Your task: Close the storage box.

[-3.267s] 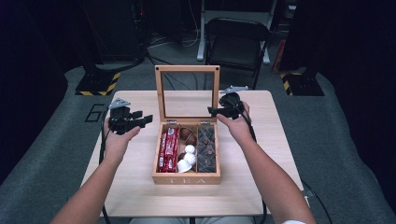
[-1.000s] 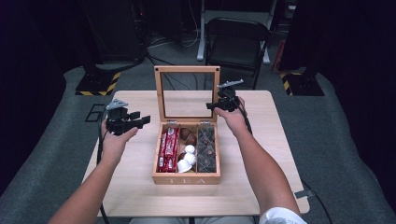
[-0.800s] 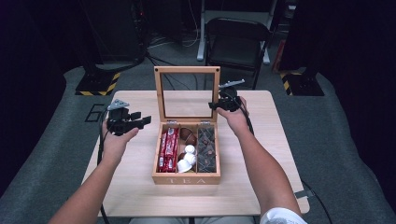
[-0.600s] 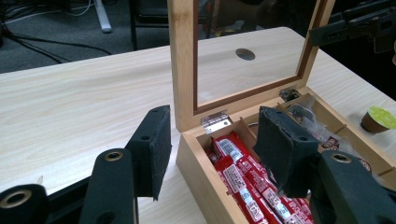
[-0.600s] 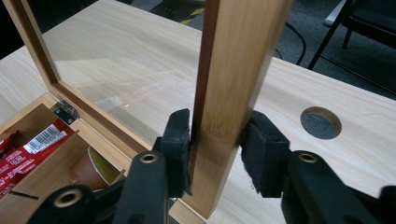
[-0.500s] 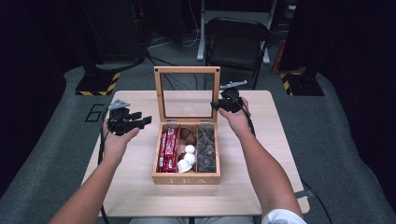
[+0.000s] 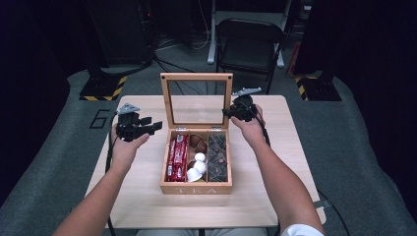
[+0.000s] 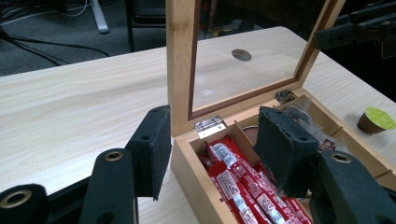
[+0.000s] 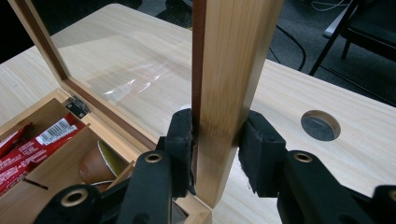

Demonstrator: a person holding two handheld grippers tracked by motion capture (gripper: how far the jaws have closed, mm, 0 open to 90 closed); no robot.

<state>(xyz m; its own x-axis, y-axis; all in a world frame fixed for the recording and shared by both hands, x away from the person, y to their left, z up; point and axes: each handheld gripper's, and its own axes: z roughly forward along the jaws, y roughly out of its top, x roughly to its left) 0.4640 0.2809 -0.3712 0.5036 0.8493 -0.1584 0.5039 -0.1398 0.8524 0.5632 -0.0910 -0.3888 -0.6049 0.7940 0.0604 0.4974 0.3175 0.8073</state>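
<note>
- The wooden tea box (image 7: 196, 183) sits mid-table (image 7: 295, 162), its glass-paned lid (image 7: 196, 78) standing upright on two small hinges (image 8: 208, 125)
- The right gripper (image 9: 215, 144) is clamped on the lid's side rail near the hinge end, pads pressing both faces of the wood
- The left gripper (image 8: 210, 154) hangs half-open beside the box's left rear corner, grasping nothing — one pad outside the wall, one over the red sachets (image 8: 238, 186)
- The lid looks stiff but light; its pane is fragile, so the wooden frame is the place to grip, and it should swing freely
- Letters on the front wall read "TEA"; barcodes show on the sachets — too small to read
</note>
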